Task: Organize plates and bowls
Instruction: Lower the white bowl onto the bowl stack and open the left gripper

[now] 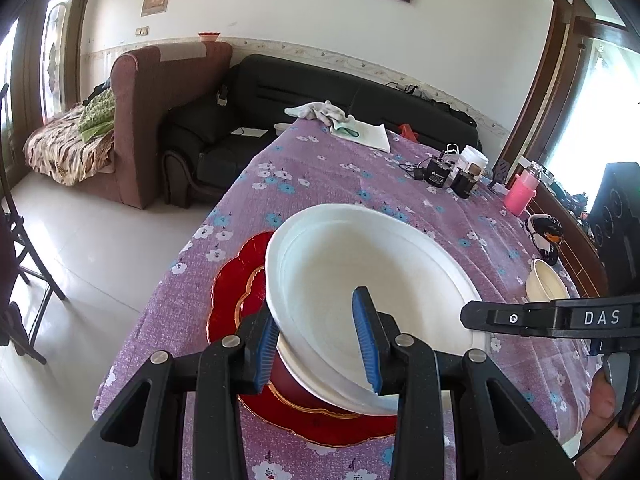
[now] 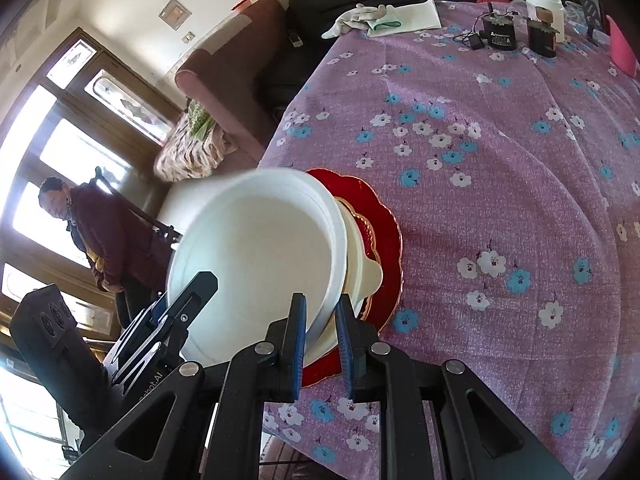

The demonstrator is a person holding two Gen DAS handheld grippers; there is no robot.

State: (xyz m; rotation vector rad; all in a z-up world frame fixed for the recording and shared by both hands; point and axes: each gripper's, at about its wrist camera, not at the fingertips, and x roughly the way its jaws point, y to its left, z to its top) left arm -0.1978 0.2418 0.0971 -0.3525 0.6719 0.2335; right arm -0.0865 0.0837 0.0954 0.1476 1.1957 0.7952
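Note:
A wide white bowl (image 1: pixel 352 264) hangs tilted over a red flower-shaped plate (image 1: pixel 236 292) near the table's left edge. My left gripper (image 1: pixel 316 308) is shut on its near rim, one blue pad outside the wall and one inside. My right gripper (image 2: pixel 321 300) is shut on the opposite rim of the white bowl (image 2: pixel 256 248), and reaches in from the right in the left wrist view. Under the raised bowl a cream bowl (image 2: pixel 360 264) rests on the red plate (image 2: pixel 388 236). In the right wrist view, the left gripper (image 2: pixel 200 284) shows at the bowl's lower left.
The table's purple flowered cloth (image 1: pixel 340 184) carries another cream bowl (image 1: pixel 546 282), a black-and-white patterned bowl (image 1: pixel 544 236) and a pink cup (image 1: pixel 520 192) on the right. Black devices (image 1: pixel 440 174), a white jar and cloths lie at the far end. A person (image 2: pixel 108 240) stands beyond the left edge.

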